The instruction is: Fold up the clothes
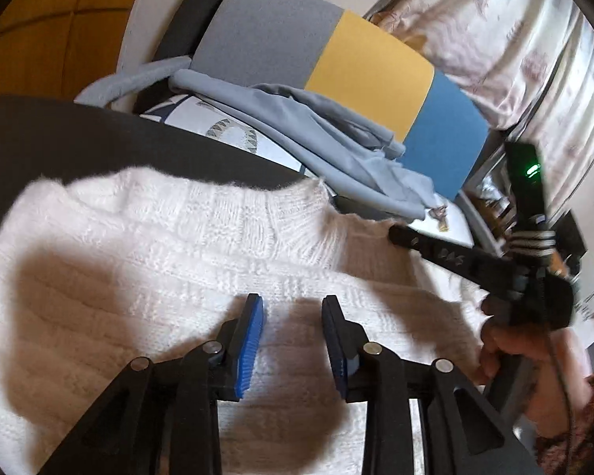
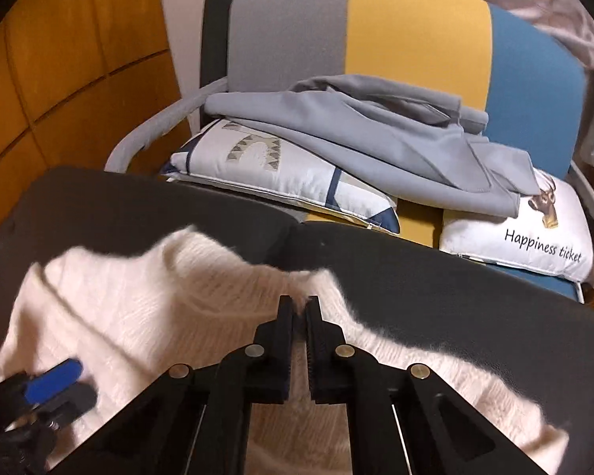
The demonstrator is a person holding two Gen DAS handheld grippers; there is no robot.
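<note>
Pinching white sweater [image 2: 202,316] edge: right tongs [image 2: 299,304] | left tongs [image 1: 293,308] spread above it

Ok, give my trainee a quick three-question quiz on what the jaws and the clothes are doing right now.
1. True or false: the right gripper is shut on the white sweater.
2. What are the left gripper jaws doing? A) open above the sweater B) gripping the grey garment
3. Fill in: the grey garment lies on the ___.

Key: 1 true; 2 A; 3 chair
</note>
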